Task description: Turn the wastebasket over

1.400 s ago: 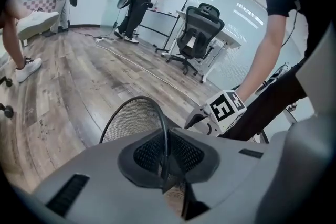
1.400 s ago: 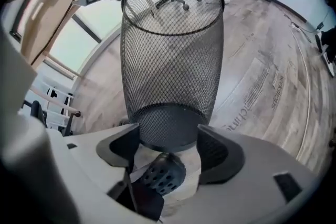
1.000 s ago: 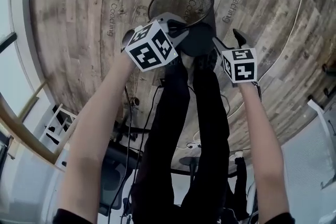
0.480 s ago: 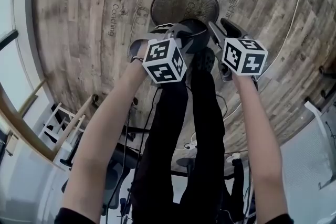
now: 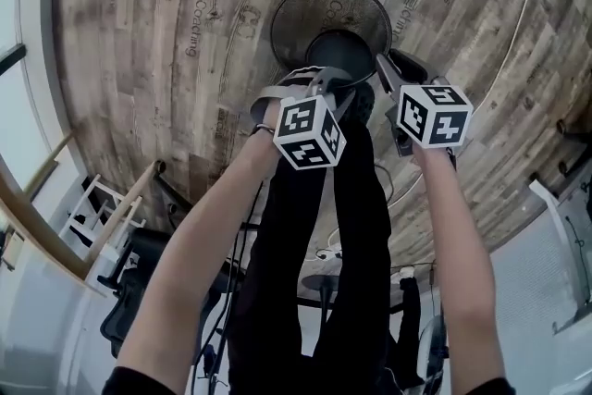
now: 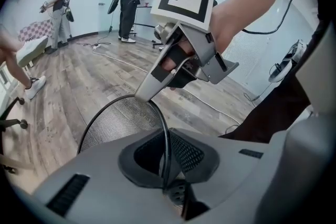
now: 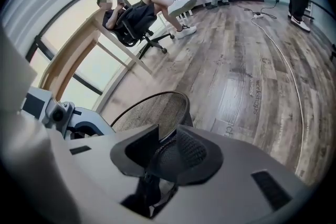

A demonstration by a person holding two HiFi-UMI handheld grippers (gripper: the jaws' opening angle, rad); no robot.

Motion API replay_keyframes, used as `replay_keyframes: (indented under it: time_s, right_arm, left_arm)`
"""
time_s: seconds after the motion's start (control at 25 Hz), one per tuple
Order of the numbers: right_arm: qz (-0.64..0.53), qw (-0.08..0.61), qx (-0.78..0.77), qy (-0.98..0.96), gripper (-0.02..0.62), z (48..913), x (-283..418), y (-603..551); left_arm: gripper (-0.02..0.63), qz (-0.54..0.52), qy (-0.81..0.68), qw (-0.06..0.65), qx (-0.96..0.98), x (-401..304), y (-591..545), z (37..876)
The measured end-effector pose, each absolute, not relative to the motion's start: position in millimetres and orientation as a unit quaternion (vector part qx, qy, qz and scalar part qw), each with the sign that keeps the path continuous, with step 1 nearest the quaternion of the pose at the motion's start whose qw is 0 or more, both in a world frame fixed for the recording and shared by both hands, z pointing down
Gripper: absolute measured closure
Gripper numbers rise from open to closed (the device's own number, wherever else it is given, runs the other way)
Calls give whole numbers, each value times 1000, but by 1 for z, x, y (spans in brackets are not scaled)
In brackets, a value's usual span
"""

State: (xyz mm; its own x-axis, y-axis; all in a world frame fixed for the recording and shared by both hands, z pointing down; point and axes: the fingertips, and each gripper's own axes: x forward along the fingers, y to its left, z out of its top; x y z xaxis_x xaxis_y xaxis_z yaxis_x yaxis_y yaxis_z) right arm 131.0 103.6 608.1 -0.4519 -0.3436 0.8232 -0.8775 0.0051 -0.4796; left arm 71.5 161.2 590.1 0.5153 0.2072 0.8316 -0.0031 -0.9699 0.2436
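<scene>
The black mesh wastebasket (image 5: 324, 12) is over the wood floor with its mouth facing up at me; its round bottom shows inside. My left gripper (image 5: 324, 80) is shut on the near rim, and the thin rim wire runs between its pads (image 6: 167, 160). My right gripper (image 5: 388, 69) is at the rim's right side. Its jaws are closing with the rim and mesh wall (image 7: 157, 113) between them, and a gap still shows at one pad (image 7: 160, 157). In the left gripper view, one right fingertip (image 6: 147, 92) rests at the wastebasket's (image 6: 118, 123) rim.
My dark trouser legs (image 5: 342, 227) are directly below the basket. Two people (image 6: 131, 0) stand at the far wall, and another sits in an office chair (image 7: 134, 21) by a wooden table leg (image 7: 115, 55). A cable (image 7: 283, 65) runs across the floor.
The right gripper came in from the side onto the rim and its jaws narrowed. The left gripper shifted right and nearer with the rim. The basket's mouth turned more squarely up at me.
</scene>
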Motion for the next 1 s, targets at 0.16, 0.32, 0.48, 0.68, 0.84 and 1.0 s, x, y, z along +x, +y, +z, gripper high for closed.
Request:
replay_keyframes:
  time_s: [0.16, 0.32, 0.48, 0.68, 0.84, 1.0]
  right_arm:
    - [531, 250, 466, -662, 477, 611, 143, 102]
    - [530, 254, 469, -659, 483, 610, 142, 107]
    - [534, 261, 474, -649, 483, 611, 142, 118]
    - [544, 262, 474, -641, 482, 613, 146, 132]
    - [560, 259, 467, -634, 479, 613, 143, 144]
    - [564, 262, 460, -633, 480, 612, 137, 154]
  left_arm:
    - [558, 497, 50, 97, 861, 84, 161, 591]
    - [558, 498, 57, 107, 858, 83, 167, 591]
    - [558, 504, 74, 96, 855, 81, 177, 593]
    - [558, 510, 97, 59, 853, 82, 187, 595]
    - [558, 512, 124, 44, 849, 75, 196, 596]
    - [558, 512, 128, 44, 849, 68, 206, 597]
